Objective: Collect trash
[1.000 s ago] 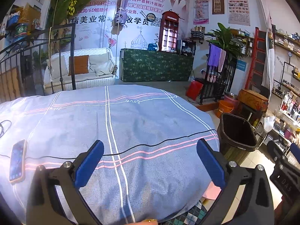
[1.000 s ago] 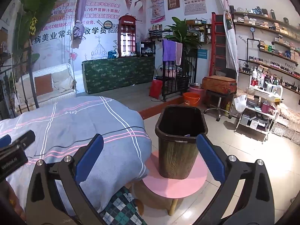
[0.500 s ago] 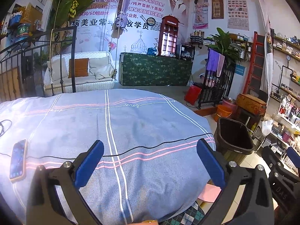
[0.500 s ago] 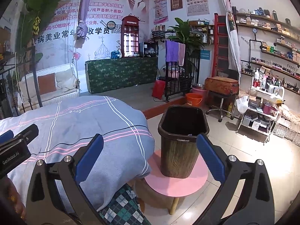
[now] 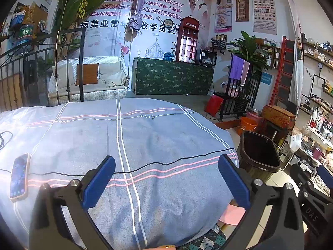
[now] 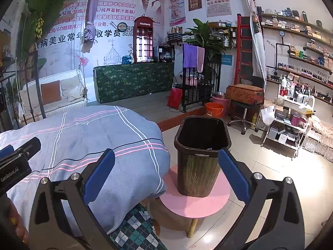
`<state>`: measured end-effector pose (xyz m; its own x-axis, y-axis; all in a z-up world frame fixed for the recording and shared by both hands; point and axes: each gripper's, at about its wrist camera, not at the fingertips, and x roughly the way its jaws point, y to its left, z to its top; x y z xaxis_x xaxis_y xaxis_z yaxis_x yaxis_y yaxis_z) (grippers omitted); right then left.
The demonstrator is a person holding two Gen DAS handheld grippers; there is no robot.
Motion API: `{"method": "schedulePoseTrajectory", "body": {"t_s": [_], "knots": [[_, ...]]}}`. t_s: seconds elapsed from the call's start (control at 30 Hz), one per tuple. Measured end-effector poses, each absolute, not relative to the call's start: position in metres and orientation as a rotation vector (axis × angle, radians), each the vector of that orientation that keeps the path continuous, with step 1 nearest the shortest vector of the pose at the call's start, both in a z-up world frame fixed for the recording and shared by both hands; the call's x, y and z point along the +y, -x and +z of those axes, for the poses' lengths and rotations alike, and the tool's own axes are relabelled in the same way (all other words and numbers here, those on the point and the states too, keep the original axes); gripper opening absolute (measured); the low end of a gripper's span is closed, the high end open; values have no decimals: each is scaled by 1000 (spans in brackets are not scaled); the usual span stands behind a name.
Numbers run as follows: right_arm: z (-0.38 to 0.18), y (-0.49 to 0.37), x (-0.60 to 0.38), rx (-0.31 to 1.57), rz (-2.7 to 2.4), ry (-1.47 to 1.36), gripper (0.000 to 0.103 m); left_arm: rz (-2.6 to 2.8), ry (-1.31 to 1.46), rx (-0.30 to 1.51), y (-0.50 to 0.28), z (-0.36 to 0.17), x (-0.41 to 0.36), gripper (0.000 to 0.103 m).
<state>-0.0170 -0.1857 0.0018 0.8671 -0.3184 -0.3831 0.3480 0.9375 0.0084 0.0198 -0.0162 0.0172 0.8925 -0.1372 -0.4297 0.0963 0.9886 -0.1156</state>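
Note:
A dark wood-pattern trash bin (image 6: 200, 156) stands upright on a round pink stool (image 6: 195, 204) beside the bed; it also shows in the left wrist view (image 5: 259, 156). A scrap shows inside it, near the front rim. My left gripper (image 5: 166, 179) is open and empty above the grey-blue striped bedspread (image 5: 129, 141). My right gripper (image 6: 166, 177) is open and empty, held above the bed's edge, in front of the bin. No loose trash shows on the bedspread.
A phone (image 5: 19, 176) lies on the bed at the left with a black cable (image 5: 166, 162) running across the bedspread. An orange bucket (image 6: 214, 109), a trolley (image 6: 289, 123) and wall shelves stand to the right. A green counter (image 6: 135, 81) is behind.
Both grippers have drifted slightly back and left; the bin now sits further right in the right wrist view. Both jaws stay open.

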Motion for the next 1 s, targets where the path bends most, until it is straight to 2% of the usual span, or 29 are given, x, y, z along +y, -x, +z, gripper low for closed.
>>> {"method": "schedulePoseTrajectory", "body": {"t_s": [1.0], "knots": [[-2, 17, -188, 395, -351, -78, 98, -117, 99, 462, -19, 15, -14, 98]]}}
